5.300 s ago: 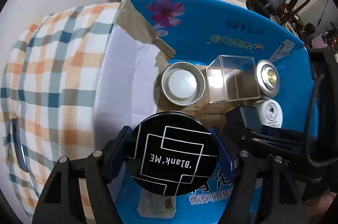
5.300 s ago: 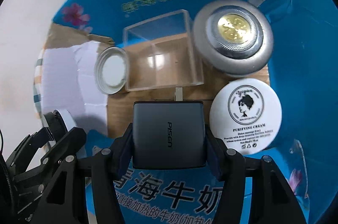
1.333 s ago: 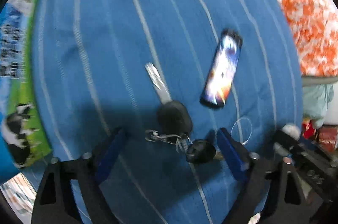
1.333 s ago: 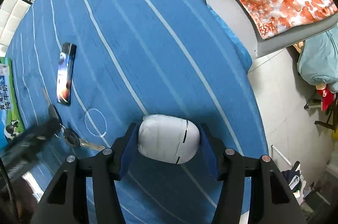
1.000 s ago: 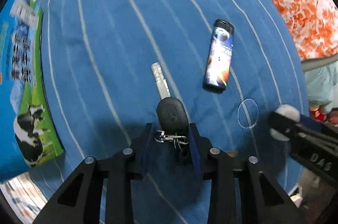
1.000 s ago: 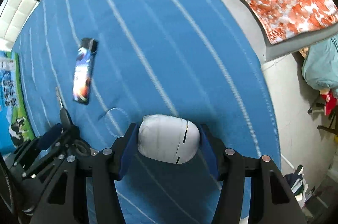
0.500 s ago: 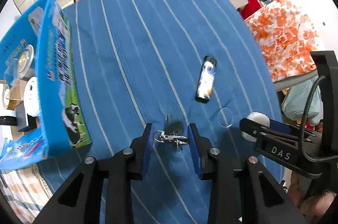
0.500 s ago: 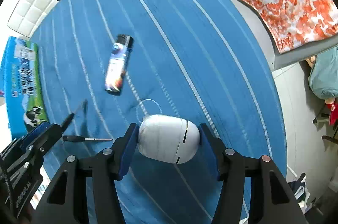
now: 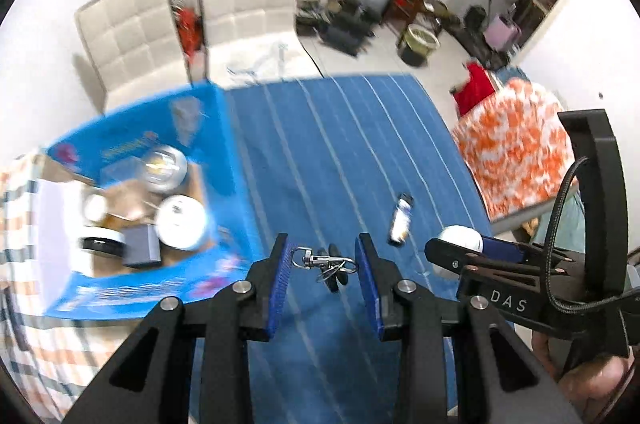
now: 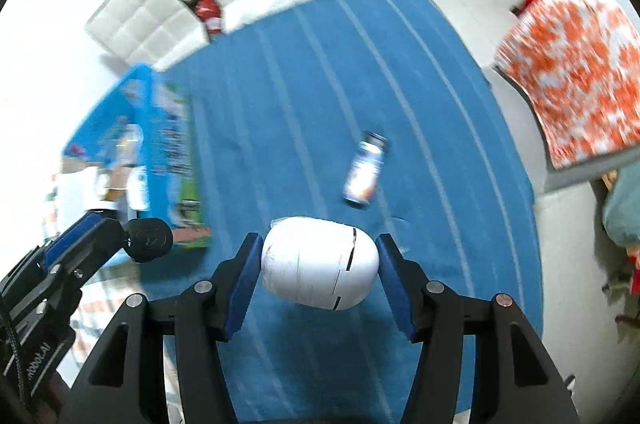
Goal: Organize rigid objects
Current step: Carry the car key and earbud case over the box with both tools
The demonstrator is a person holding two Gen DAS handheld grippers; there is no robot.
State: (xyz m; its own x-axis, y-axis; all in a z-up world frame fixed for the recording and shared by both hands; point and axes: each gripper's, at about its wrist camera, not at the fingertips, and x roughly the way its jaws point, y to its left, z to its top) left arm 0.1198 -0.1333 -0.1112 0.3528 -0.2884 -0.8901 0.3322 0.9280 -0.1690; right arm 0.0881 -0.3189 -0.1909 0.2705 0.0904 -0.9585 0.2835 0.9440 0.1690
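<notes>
One view alone — left wrist — shows box (image 9: 224,151) contents.

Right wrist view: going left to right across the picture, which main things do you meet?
Left gripper holding the black key fob → blue carton → white egg-shaped object in the right gripper → lighter on the blue cloth → orange-and-white fabric.

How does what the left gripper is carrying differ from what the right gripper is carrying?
The left gripper holds a dark key bunch on a metal clip; the right gripper holds a smooth white egg-shaped case. The key bunch is thin and dangles loosely; the case is bulky and fills the gap between the jaws. Both are lifted above the blue striped cloth.
</notes>
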